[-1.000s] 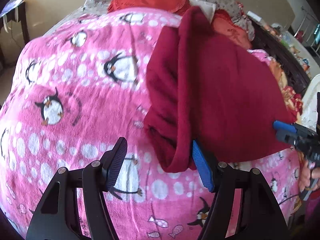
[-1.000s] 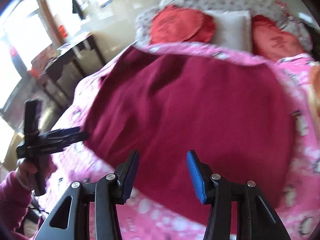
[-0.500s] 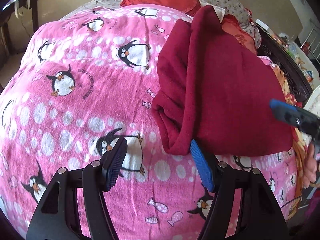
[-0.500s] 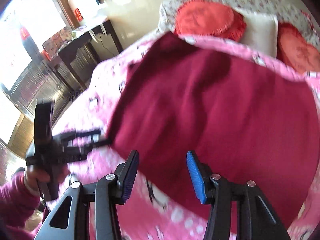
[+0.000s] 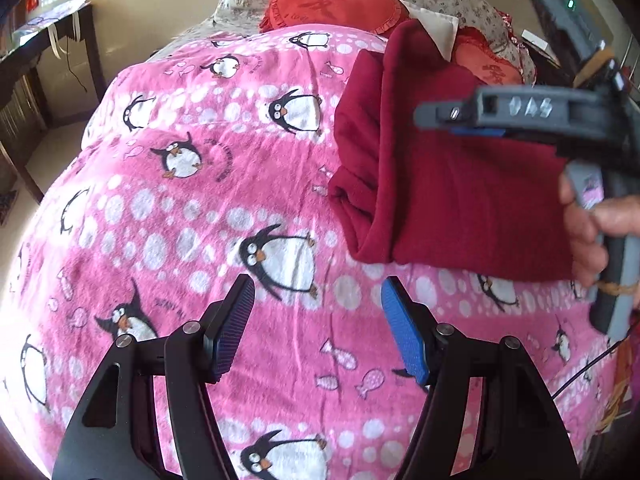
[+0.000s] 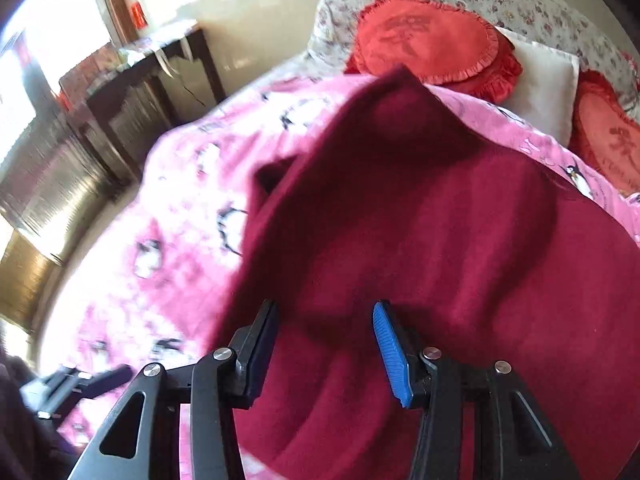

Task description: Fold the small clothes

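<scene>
Closer now, right gripper [image 5: 460, 120] crosses fuzzy maroon garment [image 5: 460, 200] — folded.

I count one maroon garment [image 5: 460, 184] at three o'clock, one pink penguin blanket [image 5: 200, 208], two red cushions [image 6: 432, 40] at twelve, one white pillow [image 6: 544, 76], and two hand-held grippers [image 5: 316, 328].

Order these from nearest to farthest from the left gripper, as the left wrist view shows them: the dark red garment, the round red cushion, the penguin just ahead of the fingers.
From the left gripper:
1. Penguin, on the pink blanket, just ahead of the fingers.
2. Dark red garment, ahead and to the right.
3. Round red cushion, at the head of the bed, farthest.
</scene>
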A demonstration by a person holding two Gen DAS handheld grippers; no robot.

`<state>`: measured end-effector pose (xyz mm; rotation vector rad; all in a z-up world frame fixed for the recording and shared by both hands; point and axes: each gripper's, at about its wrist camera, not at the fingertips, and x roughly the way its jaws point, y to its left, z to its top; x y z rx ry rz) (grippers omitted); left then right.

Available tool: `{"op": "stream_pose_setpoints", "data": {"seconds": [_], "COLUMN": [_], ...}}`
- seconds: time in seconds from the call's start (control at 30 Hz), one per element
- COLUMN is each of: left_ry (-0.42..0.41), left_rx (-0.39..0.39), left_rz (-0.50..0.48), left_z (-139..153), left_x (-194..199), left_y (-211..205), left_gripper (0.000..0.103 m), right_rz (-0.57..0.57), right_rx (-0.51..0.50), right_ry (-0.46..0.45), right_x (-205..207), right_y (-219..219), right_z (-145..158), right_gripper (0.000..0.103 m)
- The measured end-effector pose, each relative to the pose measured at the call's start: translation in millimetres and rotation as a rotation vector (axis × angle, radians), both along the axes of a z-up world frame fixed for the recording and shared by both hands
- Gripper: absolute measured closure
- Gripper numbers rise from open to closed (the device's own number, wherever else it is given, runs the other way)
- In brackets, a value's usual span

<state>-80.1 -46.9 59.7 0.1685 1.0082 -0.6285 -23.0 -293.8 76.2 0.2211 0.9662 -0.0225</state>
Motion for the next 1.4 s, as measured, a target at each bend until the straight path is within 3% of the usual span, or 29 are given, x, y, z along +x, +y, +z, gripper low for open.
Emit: {"op": "stream_pose_setpoints", "data": {"seconds": [0.17, 0.33, 0.5, 0.67, 0.8, 0.97, 1.13, 1.2, 1.3, 1.4], "left_ry": [0.047, 0.063, 0.028, 0.056, 0.056, 0.082, 0.065, 0.083, 0.101, 0.09], "left_rx": [-0.067, -0.073, -0.036, -0.13, -0.137, -0.148, -0.15, -0.158, -0.165, -0.145], "left_rz": [0.098, 0.137, 0.074, 0.056, 0.027, 0.02, 0.015, 0.021, 0.026, 0.022], "left_z": [5.3, 1.6, -3.4, 0.1, 2.4, -1.3, -2.2, -5.4, -9.0, -12.7], "left_x": [-1.6, -8.2, -17.1, -9.1, -7.0, -0.8, 10.1, 17.9, 25.6, 31.9], "left_y": [29.6, 45.1, 35.1, 18.2, 4.5, -3.3, -8.7, -12.2, -16.7, -23.6], "left_gripper": [0.037, 0.037, 0.037, 0.037, 0.037, 0.037, 0.037, 0.037, 0.037, 0.037], "right_rz": [0.043, 0.078, 0.025, -0.031, -0.045, -0.059, -0.092, -0.084, -0.09, -0.109], "right_rx": [0.01, -0.027, -0.039, -0.031, -0.067, -0.067, -0.132, -0.089, -0.061, -0.014], "right_ry": [-0.046, -0.107, -0.041, 0.028, 0.029, 0.013, -0.037, -0.016, 0.088, 0.055], "right_x": [-2.0, 2.8, -6.6, -16.7, -11.7, 18.8, 50.0, 63.1, 82.5, 78.9], "right_y": [12.2, 38.2, 28.8, 7.2, -4.6, -12.0, -12.0, -15.9, -21.0, -24.8], "right_z": [35.3, 63.0, 46.2, 33.4, 38.6, 42.3, 44.1, 33.9, 9.4, 19.1], "right_gripper": [0.056, 0.055, 0.055, 0.055, 0.053, 0.053, 0.053, 0.053, 0.053, 0.052]}}
